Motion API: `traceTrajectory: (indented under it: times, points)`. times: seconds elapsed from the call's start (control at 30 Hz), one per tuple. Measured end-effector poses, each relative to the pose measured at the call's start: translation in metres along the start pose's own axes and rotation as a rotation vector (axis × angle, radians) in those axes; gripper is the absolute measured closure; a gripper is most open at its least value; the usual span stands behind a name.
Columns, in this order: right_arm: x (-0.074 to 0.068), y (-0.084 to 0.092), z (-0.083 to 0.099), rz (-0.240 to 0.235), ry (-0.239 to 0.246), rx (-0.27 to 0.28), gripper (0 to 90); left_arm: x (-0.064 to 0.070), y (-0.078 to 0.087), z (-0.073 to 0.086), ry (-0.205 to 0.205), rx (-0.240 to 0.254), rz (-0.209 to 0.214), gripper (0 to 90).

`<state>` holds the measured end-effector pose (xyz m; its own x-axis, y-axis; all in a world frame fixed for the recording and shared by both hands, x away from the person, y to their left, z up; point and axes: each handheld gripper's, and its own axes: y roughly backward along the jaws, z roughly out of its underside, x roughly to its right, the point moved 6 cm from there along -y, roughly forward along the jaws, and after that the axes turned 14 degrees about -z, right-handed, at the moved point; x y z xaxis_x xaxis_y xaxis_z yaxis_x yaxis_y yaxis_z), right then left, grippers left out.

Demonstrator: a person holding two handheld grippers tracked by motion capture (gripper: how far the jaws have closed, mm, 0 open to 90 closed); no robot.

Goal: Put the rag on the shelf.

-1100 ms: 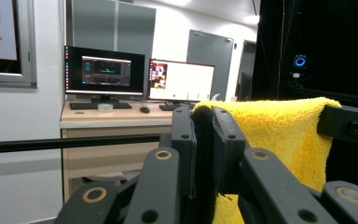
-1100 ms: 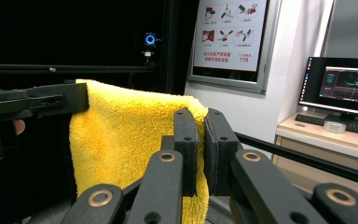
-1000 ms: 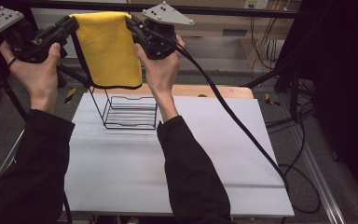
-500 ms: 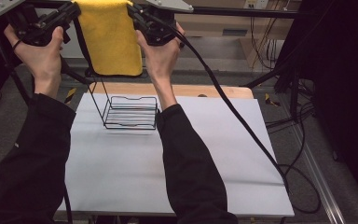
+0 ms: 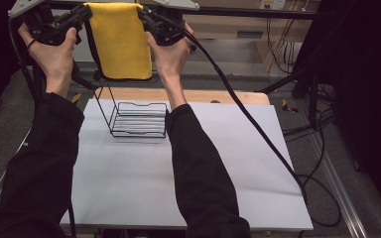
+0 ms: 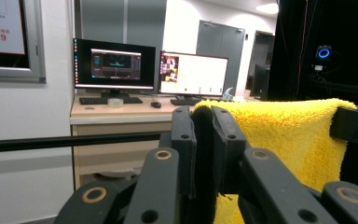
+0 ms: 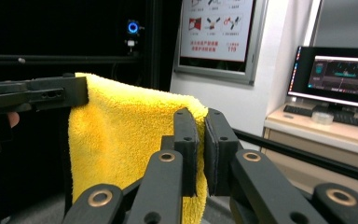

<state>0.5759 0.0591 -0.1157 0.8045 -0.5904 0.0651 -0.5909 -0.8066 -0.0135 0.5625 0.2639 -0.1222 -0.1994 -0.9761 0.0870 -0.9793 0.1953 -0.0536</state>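
While the yellow towel (image 5: pixel 120 42) hangs stretched between the left gripper (image 5: pixel 82 14) and the right gripper (image 5: pixel 146 16), each clamped on a top corner, it is held high above the far edge of the white table (image 5: pixel 238 163). By my reading the lift is done; draping the towel over the black wire rack (image 5: pixel 138 119) below is what remains. From the high view come the rack and the drop down to it. Up close, the left gripper view (image 6: pixel 204 140) and the right gripper view (image 7: pixel 200 149) show jaws pinched nearly together on plush cloth.
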Motion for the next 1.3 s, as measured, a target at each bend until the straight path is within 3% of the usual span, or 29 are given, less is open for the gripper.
traceTrajectory:
  times: [0.53, 0.8, 1.0, 1.3]
  points:
    - [-0.017, 0.01, 0.04, -0.057, -0.018, -0.088, 84.8, -0.008, 0.03, 0.049, -0.034, -0.075, 0.053, 80.7]
    - [-0.024, 0.018, 0.054, -0.086, -0.015, -0.104, 84.7, -0.006, 0.042, 0.06, -0.052, -0.089, 0.068, 80.6]
    - [-0.03, 0.024, 0.06, -0.098, -0.007, -0.113, 84.6, -0.003, 0.054, 0.065, -0.092, -0.098, 0.077, 80.4]
    - [-0.036, 0.025, 0.068, -0.104, 0.001, -0.142, 84.5, -0.006, 0.054, 0.076, -0.1, -0.126, 0.067, 80.2]
